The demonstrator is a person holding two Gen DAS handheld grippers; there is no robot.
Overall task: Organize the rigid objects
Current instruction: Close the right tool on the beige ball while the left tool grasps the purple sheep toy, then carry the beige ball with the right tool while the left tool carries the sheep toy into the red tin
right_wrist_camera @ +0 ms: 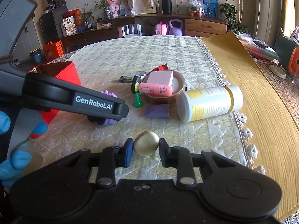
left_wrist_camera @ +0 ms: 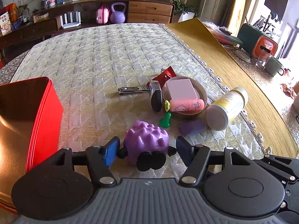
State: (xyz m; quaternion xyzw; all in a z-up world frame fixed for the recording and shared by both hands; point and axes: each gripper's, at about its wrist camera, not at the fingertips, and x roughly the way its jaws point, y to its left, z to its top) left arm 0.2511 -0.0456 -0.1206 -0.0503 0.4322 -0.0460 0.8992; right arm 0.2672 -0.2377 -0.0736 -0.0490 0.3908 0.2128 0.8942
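Observation:
My left gripper (left_wrist_camera: 146, 146) is open, its blue pads on either side of a purple spiky toy with black wheels (left_wrist_camera: 146, 142) that sits on the quilted cloth; the pads do not touch it. My right gripper (right_wrist_camera: 146, 149) is shut on a small cream, onion-shaped object (right_wrist_camera: 146, 143), held just above the cloth. A red tin box (left_wrist_camera: 35, 119) stands open at the left, also in the right wrist view (right_wrist_camera: 65, 73). The left gripper's body (right_wrist_camera: 74, 99) crosses the right wrist view and hides most of the purple toy (right_wrist_camera: 109, 94).
A brown bowl (left_wrist_camera: 202, 91) holds a pink block (left_wrist_camera: 181, 90) and a pink tube (left_wrist_camera: 186, 105). Around it lie nail clippers (left_wrist_camera: 129, 90), a black disc (left_wrist_camera: 156, 98), a green pawn (left_wrist_camera: 165, 120), a purple wedge (left_wrist_camera: 191, 127), a white bottle on its side (left_wrist_camera: 227, 107) and a red wrapper (left_wrist_camera: 166, 73).

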